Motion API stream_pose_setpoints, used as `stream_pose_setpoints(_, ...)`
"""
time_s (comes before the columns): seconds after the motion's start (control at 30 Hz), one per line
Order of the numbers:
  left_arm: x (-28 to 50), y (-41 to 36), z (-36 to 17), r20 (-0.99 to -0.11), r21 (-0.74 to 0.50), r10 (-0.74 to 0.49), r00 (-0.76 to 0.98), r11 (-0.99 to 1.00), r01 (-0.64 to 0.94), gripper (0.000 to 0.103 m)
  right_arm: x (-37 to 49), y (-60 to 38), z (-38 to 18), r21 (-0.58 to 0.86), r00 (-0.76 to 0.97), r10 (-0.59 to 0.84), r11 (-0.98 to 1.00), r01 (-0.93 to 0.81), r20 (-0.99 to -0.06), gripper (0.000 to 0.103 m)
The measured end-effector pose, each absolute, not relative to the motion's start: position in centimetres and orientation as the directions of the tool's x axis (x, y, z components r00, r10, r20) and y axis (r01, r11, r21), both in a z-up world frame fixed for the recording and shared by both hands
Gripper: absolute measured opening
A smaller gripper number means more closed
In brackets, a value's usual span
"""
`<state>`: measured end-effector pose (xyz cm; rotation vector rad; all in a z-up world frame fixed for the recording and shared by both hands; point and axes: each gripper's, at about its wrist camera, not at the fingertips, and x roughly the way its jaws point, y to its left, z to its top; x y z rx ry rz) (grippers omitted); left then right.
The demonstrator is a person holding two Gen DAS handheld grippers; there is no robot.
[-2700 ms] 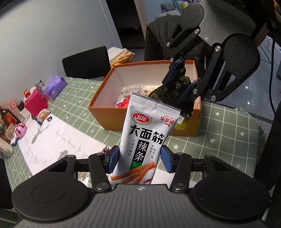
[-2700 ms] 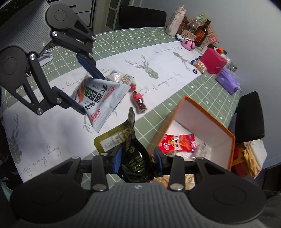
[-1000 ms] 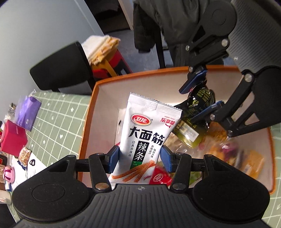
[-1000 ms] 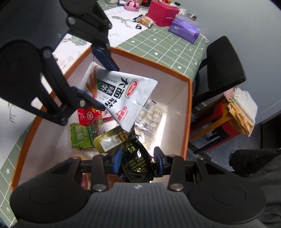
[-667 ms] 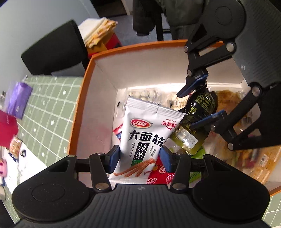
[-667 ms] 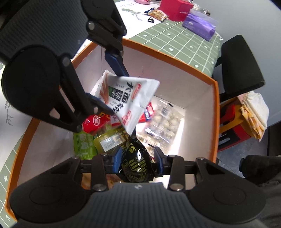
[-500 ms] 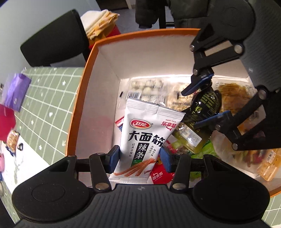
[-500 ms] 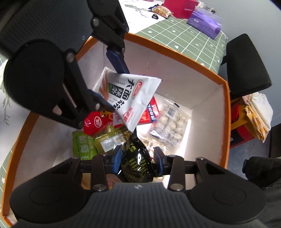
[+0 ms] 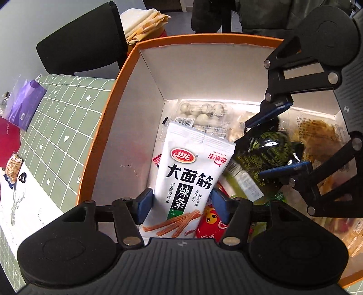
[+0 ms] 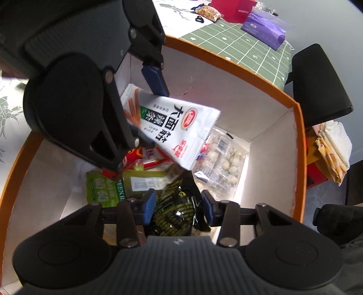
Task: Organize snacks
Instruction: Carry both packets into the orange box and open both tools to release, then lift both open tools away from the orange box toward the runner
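Both grippers point down into the orange box, whose white inner wall also shows in the right wrist view. A white spicy-strip packet stands between the blue pads of my left gripper. Its jaws are opening and the pads stand just off the packet's sides. The same packet slants over the box in the right wrist view. A black-and-green packet sits between the pads of my right gripper. Those jaws are opening too, with a gap at the right pad, and the packet looks blurred.
Inside the box lie a clear pack of white balls, a red packet and green packets. Outside are a green checked tablecloth, a purple pack, a red box and a black chair.
Both grippers came from over the table and sank into the orange box with their packets. Since half a second ago both pairs of jaws have widened, and the dark packet has slackened.
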<state>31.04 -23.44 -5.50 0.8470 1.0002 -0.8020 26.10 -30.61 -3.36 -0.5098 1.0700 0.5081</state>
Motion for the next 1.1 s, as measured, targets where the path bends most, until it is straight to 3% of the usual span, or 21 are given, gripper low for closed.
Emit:
stream_pose_setpoints(0.57,28.1,-20.3,1.7,-0.877,0.231,-0.262,0.403,0.507,0.831,0.075,23.6,-31.1,2.0,-0.208,0.466,0.104,0.795,-0.569,-0.878,0.044)
stream_pose_setpoints(1.1,22.7,-12.0,7.1,-0.822,0.251,-0.288,0.491,0.589,0.768,0.075,18.9,-24.2,8.4,-0.266,0.529,0.142,0.74,-0.618,-0.837,0.047)
